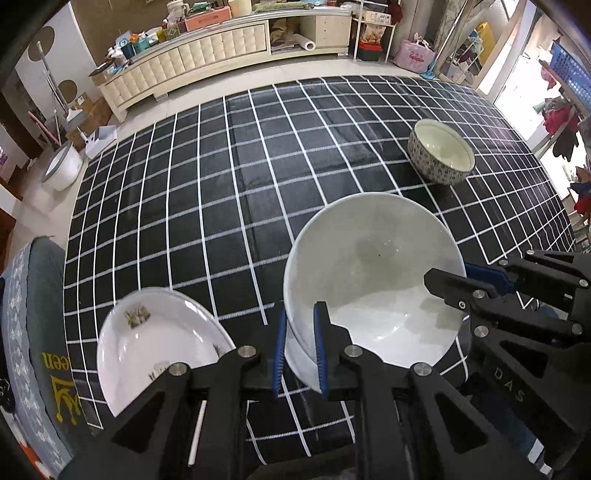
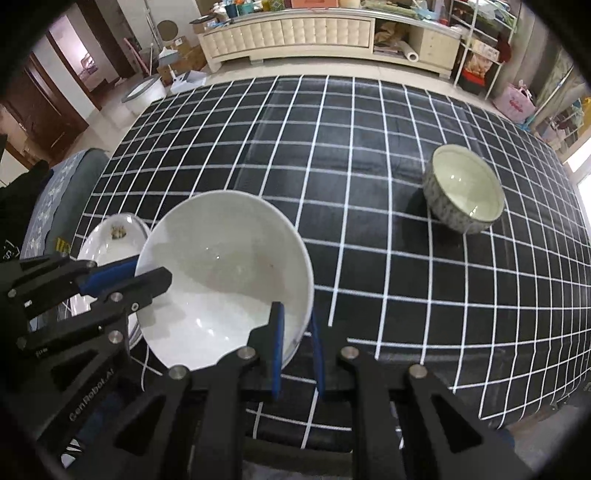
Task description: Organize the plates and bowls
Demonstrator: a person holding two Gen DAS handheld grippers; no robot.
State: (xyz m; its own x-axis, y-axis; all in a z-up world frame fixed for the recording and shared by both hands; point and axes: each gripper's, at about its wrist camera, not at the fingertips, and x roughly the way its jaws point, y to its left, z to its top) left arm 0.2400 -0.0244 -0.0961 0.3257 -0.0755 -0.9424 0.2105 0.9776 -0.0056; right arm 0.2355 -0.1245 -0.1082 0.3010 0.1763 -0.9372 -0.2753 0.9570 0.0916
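Both grippers hold a large white bowl (image 1: pixel 373 269) (image 2: pixel 221 266) just above the black checked tablecloth (image 1: pixel 221 203) (image 2: pixel 369 258). My left gripper (image 1: pixel 300 325) is shut on the bowl's left rim, one blue pad inside and one outside; in the right wrist view it (image 2: pixel 147 271) reaches in from the left. My right gripper (image 2: pixel 295 317) is shut on the opposite rim, and in the left wrist view it (image 1: pixel 456 275) shows at the bowl's right edge. A white plate (image 1: pixel 147 343) (image 2: pixel 114 236) with small flower prints lies left of the bowl. A speckled bowl (image 1: pixel 441 151) (image 2: pixel 463 188) stands at the far right.
A grey cushioned seat (image 1: pixel 37 314) (image 2: pixel 62 184) borders the table's left edge. Beyond the far edge are the tiled floor and a long cream sideboard (image 1: pixel 192 62) (image 2: pixel 314 33) loaded with clutter. A white bucket (image 1: pixel 62 166) sits on the floor at left.
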